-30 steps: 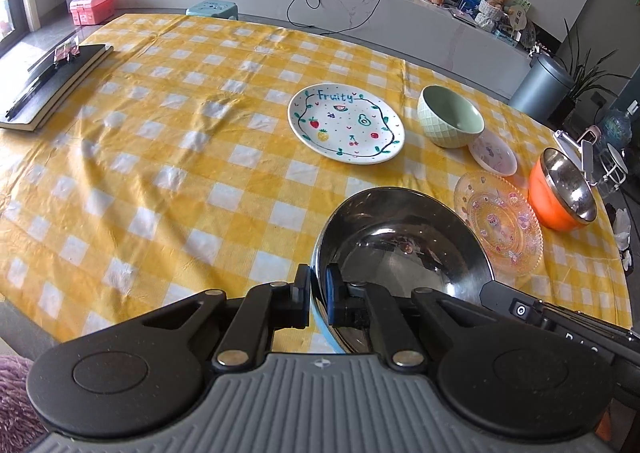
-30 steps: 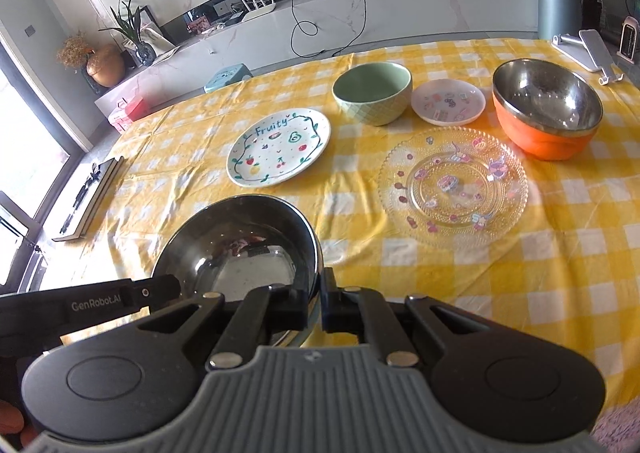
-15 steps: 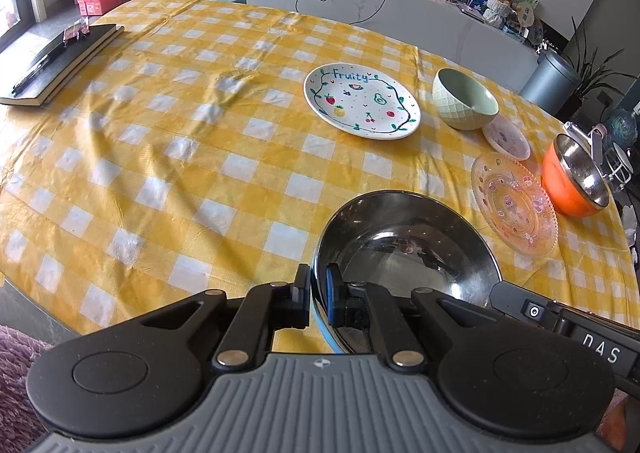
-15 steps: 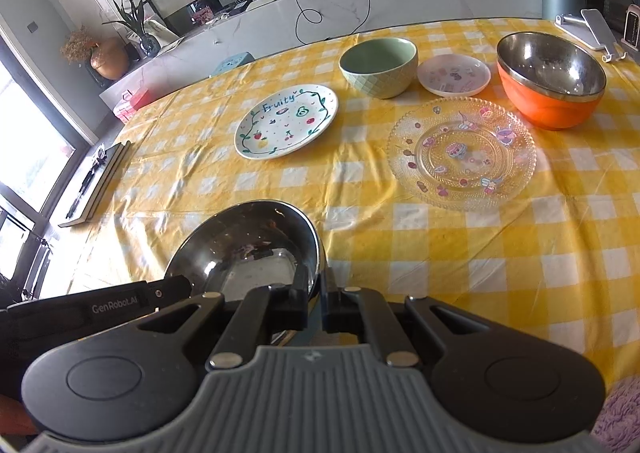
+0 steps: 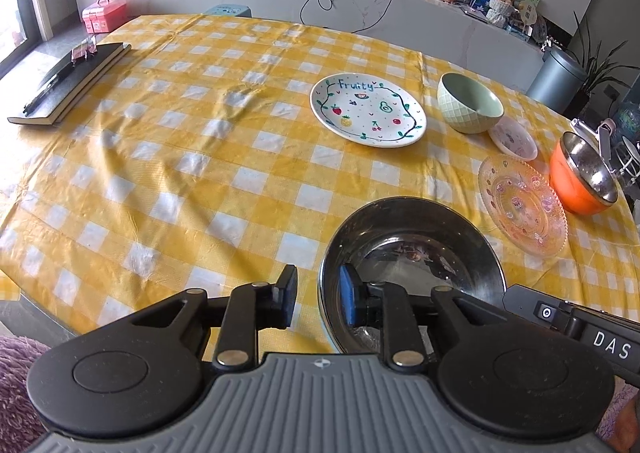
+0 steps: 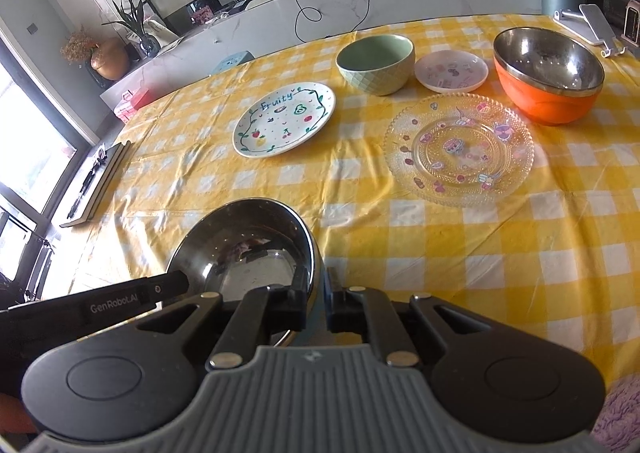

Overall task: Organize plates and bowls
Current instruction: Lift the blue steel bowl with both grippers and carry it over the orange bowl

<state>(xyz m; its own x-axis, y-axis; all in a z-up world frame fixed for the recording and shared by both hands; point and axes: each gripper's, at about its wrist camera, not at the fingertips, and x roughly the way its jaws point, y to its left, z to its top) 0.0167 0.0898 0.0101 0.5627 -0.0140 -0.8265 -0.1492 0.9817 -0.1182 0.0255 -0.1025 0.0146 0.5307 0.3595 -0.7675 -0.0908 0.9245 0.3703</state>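
Since the earlier frame, left gripper (image 5: 318,303) jaws have just been opening: they were clamped on the near rim of the steel bowl (image 5: 412,249), and now the outer pad stands clear of the wall, the rim between the jaws with a visible gap. Released. The camera has also tipped so that more of the far counter shows.

Left wrist view: steel bowl sits on the yellow checked tablecloth (image 5: 200,157) near the table's front edge. One blue-faced pad is inside the bowl, whether it touches the inner wall cannot be told; the other is outside, apart from it. Beyond: fruit plate (image 5: 368,109), green bowl (image 5: 470,103) just right of it, small pink dish (image 5: 514,137) beside the green bowl, clear glass plate (image 5: 522,205) nearer, orange bowl (image 5: 582,177) at far right. A black notebook (image 5: 72,81) lies at the left edge of the table.

Right wrist view: right gripper (image 6: 318,299) straddles the opposite rim of the steel bowl (image 6: 244,249), jaws narrow, pads close against the wall on both sides. They have just eased open slightly, rim still between them; reads as grasping the bowl. The left tool's black body (image 6: 120,299) enters from the left. Fruit plate (image 6: 284,119), green bowl (image 6: 376,63), pink dish (image 6: 452,73), glass plate (image 6: 460,149) and orange bowl (image 6: 548,73) all stand separate, none stacked.
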